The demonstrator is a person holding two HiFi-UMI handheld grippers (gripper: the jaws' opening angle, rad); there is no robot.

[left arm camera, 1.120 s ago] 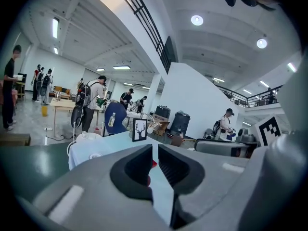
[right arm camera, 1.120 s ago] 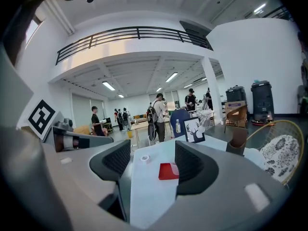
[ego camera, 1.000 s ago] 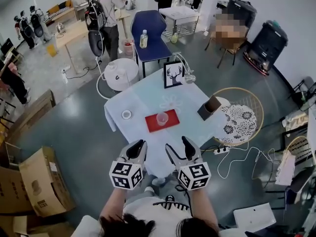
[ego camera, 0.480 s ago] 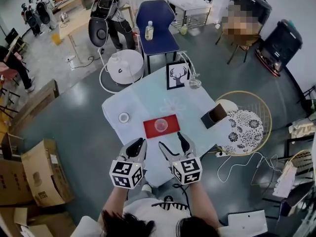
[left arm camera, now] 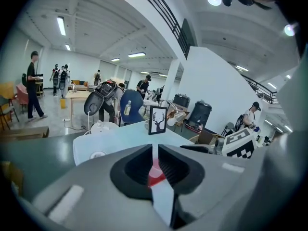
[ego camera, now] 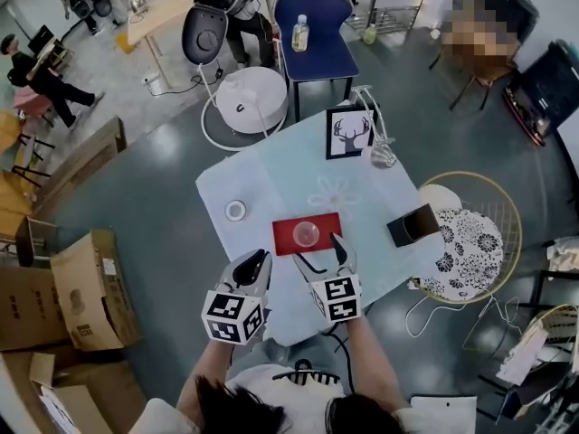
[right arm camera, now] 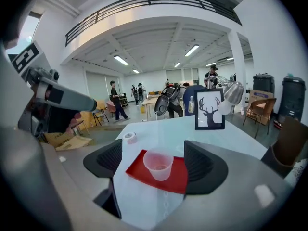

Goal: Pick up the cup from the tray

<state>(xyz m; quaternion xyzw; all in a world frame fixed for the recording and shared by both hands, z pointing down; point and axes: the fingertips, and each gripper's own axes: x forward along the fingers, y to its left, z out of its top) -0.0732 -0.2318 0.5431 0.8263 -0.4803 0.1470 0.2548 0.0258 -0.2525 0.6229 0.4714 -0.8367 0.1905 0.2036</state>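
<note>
Two grippers hang over the near edge of the pale table (ego camera: 262,183), and only one of them is lined up with the cup (ego camera: 307,234). The cup is small, of clear plastic that takes a pink cast from the red beneath it. It is wider at the rim than at the base and stands upright near the middle of the flat red tray (ego camera: 284,239). Nothing touches it.

The right gripper (ego camera: 317,250) sits at about six o'clock from the cup, just short of the tray's near edge. Its jaws are spread wide, and in its own view the cup is framed between the two dark pads with clear space on both sides.

The left gripper (ego camera: 256,259) is at about seven o'clock from the tray. Its jaws are drawn together to a thin slit with nothing held in it.

From the cup, a roll of tape (ego camera: 235,210) lies at ten o'clock, a framed deer picture (ego camera: 349,134) stands at one o'clock, and a dark box (ego camera: 413,225) sits at three o'clock near the table's edge.
</note>
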